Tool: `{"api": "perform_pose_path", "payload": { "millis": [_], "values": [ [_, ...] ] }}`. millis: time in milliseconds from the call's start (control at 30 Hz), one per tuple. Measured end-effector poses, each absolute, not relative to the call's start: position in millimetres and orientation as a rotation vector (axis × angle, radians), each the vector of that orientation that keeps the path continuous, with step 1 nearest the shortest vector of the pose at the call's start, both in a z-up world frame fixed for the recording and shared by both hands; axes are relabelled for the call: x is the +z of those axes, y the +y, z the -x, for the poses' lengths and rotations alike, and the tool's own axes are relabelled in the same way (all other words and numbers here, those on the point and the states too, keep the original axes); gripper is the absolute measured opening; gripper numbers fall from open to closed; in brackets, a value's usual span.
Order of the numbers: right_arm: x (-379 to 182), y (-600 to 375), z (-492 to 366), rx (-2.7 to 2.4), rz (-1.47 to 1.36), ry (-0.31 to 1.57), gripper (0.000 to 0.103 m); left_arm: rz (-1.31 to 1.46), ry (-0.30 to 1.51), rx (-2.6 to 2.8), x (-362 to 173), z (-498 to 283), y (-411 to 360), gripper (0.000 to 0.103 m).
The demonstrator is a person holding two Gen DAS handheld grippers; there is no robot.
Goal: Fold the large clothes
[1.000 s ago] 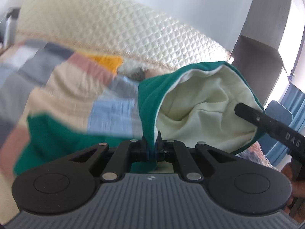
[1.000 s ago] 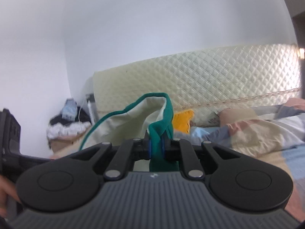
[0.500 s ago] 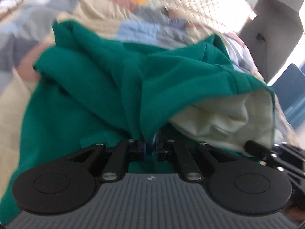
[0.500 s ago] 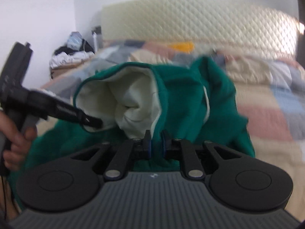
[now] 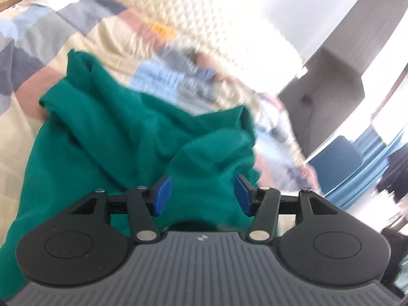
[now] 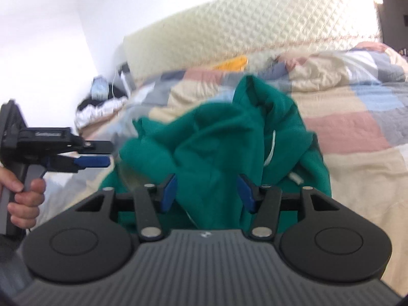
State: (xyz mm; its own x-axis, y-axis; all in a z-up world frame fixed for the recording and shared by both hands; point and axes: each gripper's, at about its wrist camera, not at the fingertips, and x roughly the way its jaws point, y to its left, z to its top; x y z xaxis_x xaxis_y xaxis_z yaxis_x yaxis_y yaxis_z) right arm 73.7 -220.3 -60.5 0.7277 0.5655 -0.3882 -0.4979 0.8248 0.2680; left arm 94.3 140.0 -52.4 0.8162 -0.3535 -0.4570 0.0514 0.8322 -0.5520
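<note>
The green hoodie (image 6: 221, 148) lies bunched on the bed (image 6: 357, 137), so it can settle for folding. My left tongs (image 5: 201, 195) and right tongs (image 6: 207, 193) are opening, pads apparently clear of the cloth between them, though blur hinders certainty.

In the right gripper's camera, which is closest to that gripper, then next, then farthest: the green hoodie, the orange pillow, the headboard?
1. Green hoodie, between the opening fingers of the right gripper.
2. Orange pillow, behind the hoodie.
3. Headboard, at the back.
</note>
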Motion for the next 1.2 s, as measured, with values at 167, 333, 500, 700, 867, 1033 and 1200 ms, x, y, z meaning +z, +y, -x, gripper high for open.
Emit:
{"api": "perform_pose_path", "payload": {
  "millis": [167,333,500,700,867,1033,1200],
  "values": [
    [-73.0,-200.6,-90.0,0.563,-0.13,0.455,0.054,0.552,0.555,-0.232,-46.9,-100.3,139.1,0.061],
    [-82.7,-180.5,-131.3,0.548,-0.161,0.466,0.054,0.515,0.567,-0.216,-62.5,-129.6,129.8,0.06],
    [-68.5,-167.0,-178.1,0.52,-0.214,0.366,0.054,0.471,0.528,-0.191,-77.0,-168.1,124.4,0.06],
    [-86.9,-162.9,-215.1,0.545,-0.237,0.338,0.054,0.45,0.589,-0.185,-106.1,-203.6,122.3,0.06],
    [-107.5,-153.9,-228.4,0.624,-0.207,0.392,0.04,0.423,0.641,-0.196,-120.5,-218.9,117.1,0.055],
    [-116.0,-146.2,-227.1,0.673,-0.205,0.464,0.025,0.411,0.708,-0.213,-129.0,-225.0,117.0,0.023],
    [-119.7,-131.5,-214.5,0.674,-0.102,0.562,0.017,0.387,0.778,-0.16,-135.8,-217.4,115.4,0.017]
  ]
}}
